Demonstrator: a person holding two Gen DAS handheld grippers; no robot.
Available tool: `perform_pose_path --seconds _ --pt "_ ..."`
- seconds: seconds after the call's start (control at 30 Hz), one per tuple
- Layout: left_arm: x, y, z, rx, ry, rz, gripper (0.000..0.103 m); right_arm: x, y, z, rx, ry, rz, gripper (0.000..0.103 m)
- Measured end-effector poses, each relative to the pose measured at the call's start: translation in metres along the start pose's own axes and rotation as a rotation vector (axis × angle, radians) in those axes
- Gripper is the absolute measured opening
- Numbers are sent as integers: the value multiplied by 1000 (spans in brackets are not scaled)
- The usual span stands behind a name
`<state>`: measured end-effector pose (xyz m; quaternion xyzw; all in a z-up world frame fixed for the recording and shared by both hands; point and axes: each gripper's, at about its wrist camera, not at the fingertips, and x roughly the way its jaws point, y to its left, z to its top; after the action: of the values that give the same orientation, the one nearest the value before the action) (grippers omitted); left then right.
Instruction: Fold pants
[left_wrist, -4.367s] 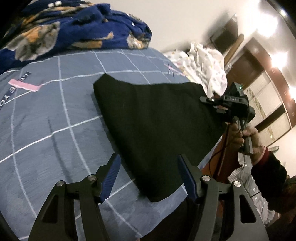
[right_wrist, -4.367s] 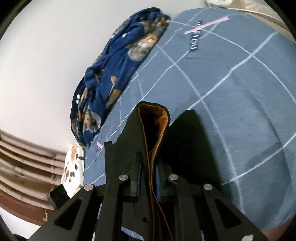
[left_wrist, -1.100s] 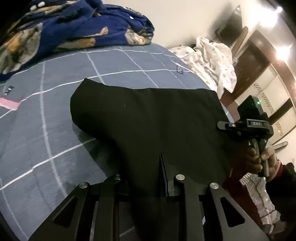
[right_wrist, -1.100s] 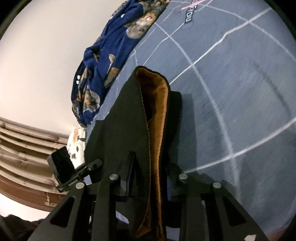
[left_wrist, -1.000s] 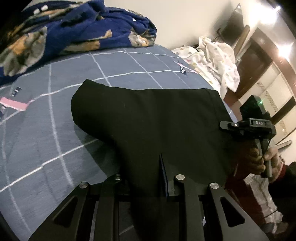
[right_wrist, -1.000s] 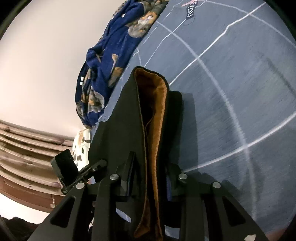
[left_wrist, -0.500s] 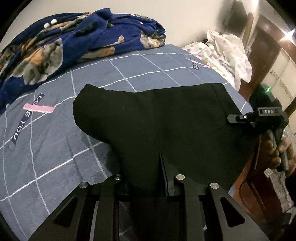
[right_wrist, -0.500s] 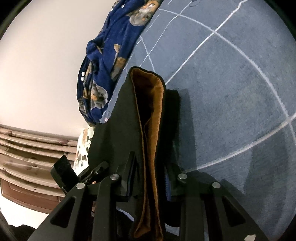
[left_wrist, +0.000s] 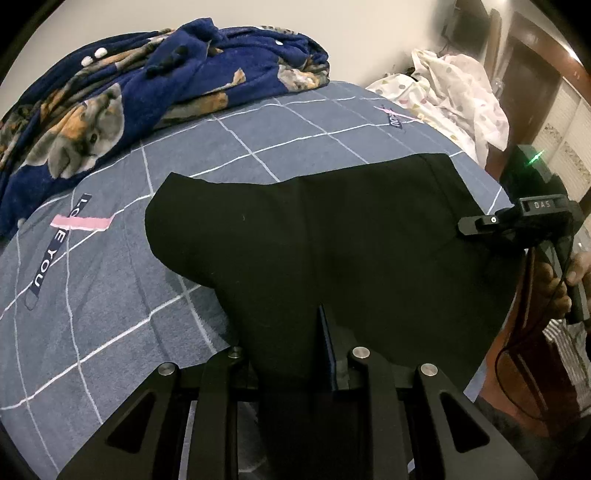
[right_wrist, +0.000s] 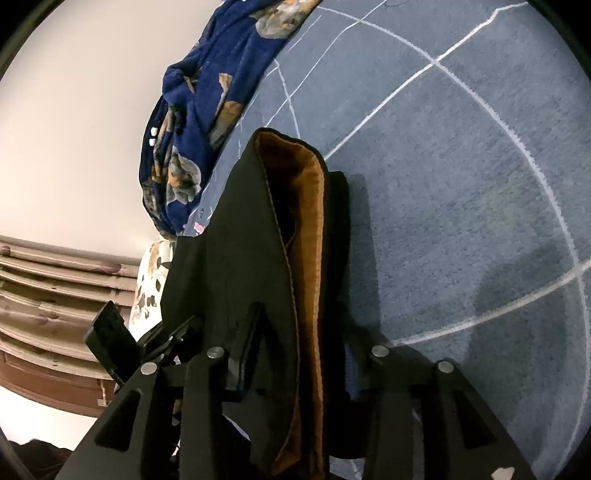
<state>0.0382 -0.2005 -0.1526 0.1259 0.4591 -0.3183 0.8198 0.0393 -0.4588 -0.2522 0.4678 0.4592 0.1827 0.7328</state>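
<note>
Left wrist view: your left gripper (left_wrist: 291, 354) is clenched on the black pants (left_wrist: 332, 236), which lie folded on the blue bed (left_wrist: 110, 295). At three o'clock, your right gripper (right_wrist: 299, 354) is opening, the waistband between its jaws.

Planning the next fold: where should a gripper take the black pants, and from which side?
Judging by their pose, grip the pants at the near edge, coming from the bed's open side. That edge overhangs the bed, so fingers can pass above and below. The left gripper pinches there; the right gripper's jaws are opening around the orange-lined layers.
</note>
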Motion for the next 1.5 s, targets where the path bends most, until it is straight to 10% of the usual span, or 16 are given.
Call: perform_pose_path --seconds 0.73,1.5 --pt "0 5 -1 -7 -12 -8 23 -1 6 -4 10 -25 14 28" --pt "-41 95 -45 -254 -19 -13 22 69 54 -12 27 54 146 25"
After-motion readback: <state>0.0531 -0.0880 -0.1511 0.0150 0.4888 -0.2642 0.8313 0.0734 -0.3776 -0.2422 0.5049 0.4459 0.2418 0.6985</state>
